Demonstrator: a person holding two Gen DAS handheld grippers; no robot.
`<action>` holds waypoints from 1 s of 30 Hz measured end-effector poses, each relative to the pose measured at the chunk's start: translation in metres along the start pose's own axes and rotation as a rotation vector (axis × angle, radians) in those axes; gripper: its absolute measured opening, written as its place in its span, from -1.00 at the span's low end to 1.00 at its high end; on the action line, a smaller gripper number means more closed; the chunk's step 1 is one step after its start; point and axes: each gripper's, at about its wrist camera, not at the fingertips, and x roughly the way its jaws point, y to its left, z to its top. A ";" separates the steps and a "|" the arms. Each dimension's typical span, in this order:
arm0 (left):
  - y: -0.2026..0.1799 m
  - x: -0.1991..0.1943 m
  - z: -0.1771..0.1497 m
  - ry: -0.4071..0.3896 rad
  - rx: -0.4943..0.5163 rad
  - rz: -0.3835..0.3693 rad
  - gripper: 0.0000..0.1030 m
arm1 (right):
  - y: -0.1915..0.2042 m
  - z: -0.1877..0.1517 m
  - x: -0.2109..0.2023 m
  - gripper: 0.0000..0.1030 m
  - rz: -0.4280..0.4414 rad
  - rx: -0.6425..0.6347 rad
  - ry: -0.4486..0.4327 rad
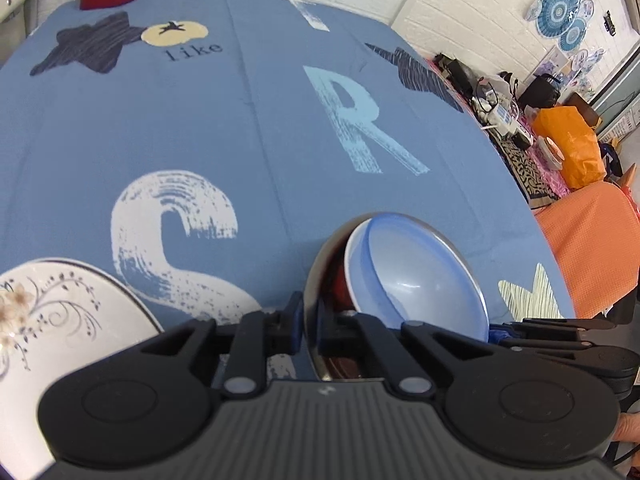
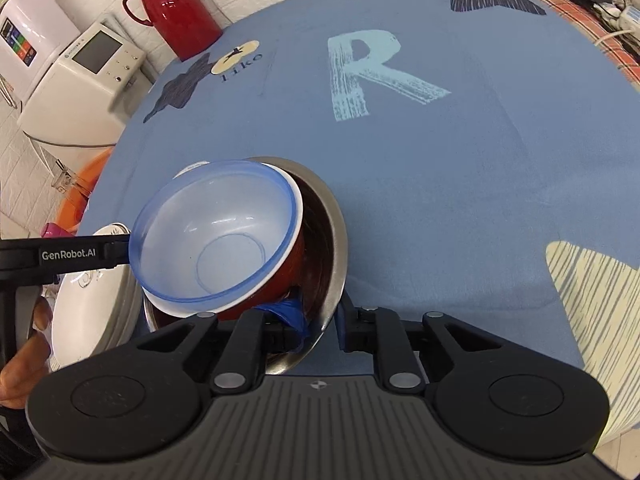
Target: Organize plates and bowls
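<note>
I see the left hand-held gripper [image 1: 309,326] closed on the near-left rim of the steel bowl [image 1: 314,280], one finger outside the wall and the other inside. From my right wrist camera the right hand-held gripper [image 2: 324,330] pinches the near-right rim of the same steel bowl [image 2: 334,240] in the same way, its blue-padded finger [image 2: 294,314] inside and the other outside. So both grip one stack between them, close to the near edge of the tabletop [image 2: 440,160].

The stack is three bowls nested. The steel bowl is outermost, shiny with a dark reflective inside. In it sits a red bowl [image 2: 288,272] with a white inner rim, tilted toward the left. Nested in that is a translucent blue bowl [image 2: 216,240], pale and glossy, with a faint ring marking its base; it leans with the red one.

Just left of the stack lies a white plate [image 1: 60,320] with a dark rim line and a floral scroll pattern, near the near-left corner. The tabletop carries a blue cloth printed with large letters and stars. A red jug [image 2: 176,8] stands at the far-left edge.
</note>
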 end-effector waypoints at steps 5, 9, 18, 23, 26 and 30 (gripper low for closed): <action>0.010 -0.026 0.007 -0.047 -0.016 0.004 -1.00 | 0.022 0.010 -0.009 -1.00 0.009 -0.044 -0.030; 0.025 -0.059 0.008 -0.091 -0.025 0.046 -1.00 | 0.048 0.020 -0.008 -1.00 0.044 -0.088 -0.038; 0.097 -0.137 -0.020 -0.186 -0.122 0.197 -1.00 | 0.142 0.024 0.023 -0.98 0.162 -0.259 0.021; 0.135 -0.144 -0.043 -0.178 -0.188 0.234 -1.00 | 0.176 0.010 0.055 -0.96 0.183 -0.316 0.109; 0.150 -0.137 -0.052 -0.163 -0.216 0.224 -1.00 | 0.185 0.003 0.066 -0.95 0.163 -0.332 0.142; 0.157 -0.125 -0.056 -0.151 -0.228 0.206 -1.00 | 0.186 -0.001 0.075 -0.95 0.130 -0.337 0.164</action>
